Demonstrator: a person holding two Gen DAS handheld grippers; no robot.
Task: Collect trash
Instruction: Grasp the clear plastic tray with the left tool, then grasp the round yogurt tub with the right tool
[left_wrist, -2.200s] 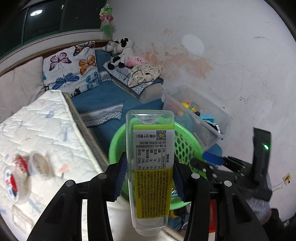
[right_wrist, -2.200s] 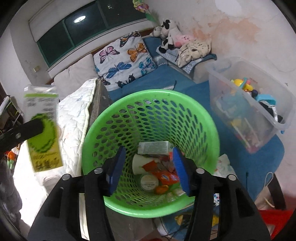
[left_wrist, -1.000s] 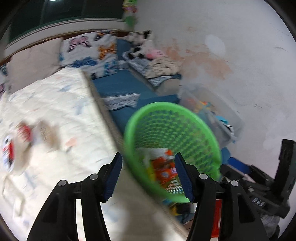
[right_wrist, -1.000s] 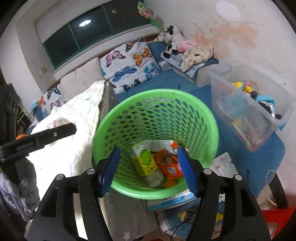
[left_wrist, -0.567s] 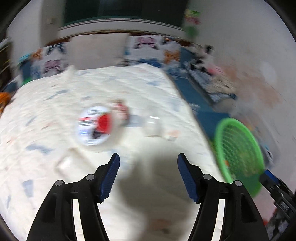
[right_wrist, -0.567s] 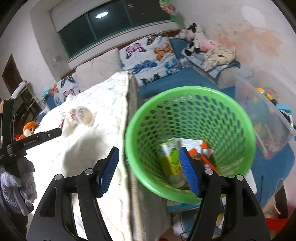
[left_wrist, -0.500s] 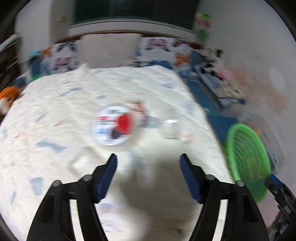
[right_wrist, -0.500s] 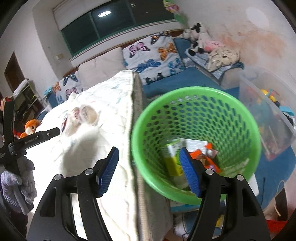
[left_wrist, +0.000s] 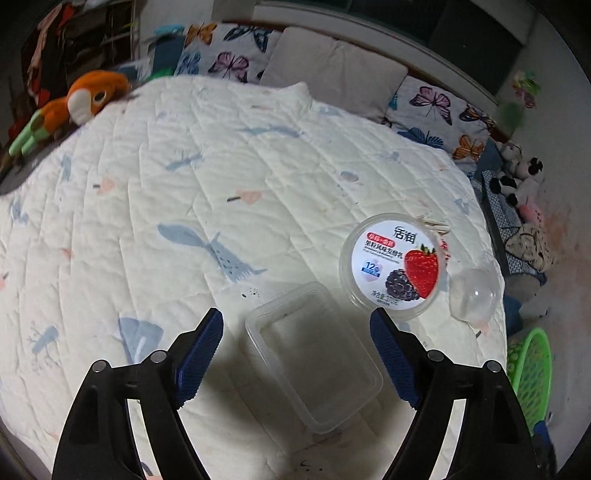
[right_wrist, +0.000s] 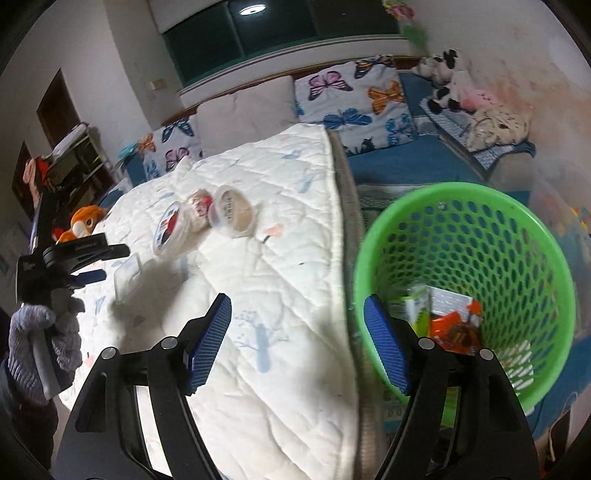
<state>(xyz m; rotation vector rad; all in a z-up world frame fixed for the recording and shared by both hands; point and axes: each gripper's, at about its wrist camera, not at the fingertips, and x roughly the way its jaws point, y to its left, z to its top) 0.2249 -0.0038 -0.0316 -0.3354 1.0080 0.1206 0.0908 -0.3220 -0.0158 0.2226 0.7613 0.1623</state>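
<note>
Bed comes first, big and white, with a green basket of trash beside it. Left gripper hangs wide apart over a clear tray near a yogurt cup. Right gripper gapes too, holding nothing.

The basket is cut off by the left gripper's right finger and the lens edge in the left wrist view, its contents unseen. In the right wrist view its near rim hides behind the right gripper's finger, and the trash inside is blurred. The small cup between the tubs is too blurred to identify.
</note>
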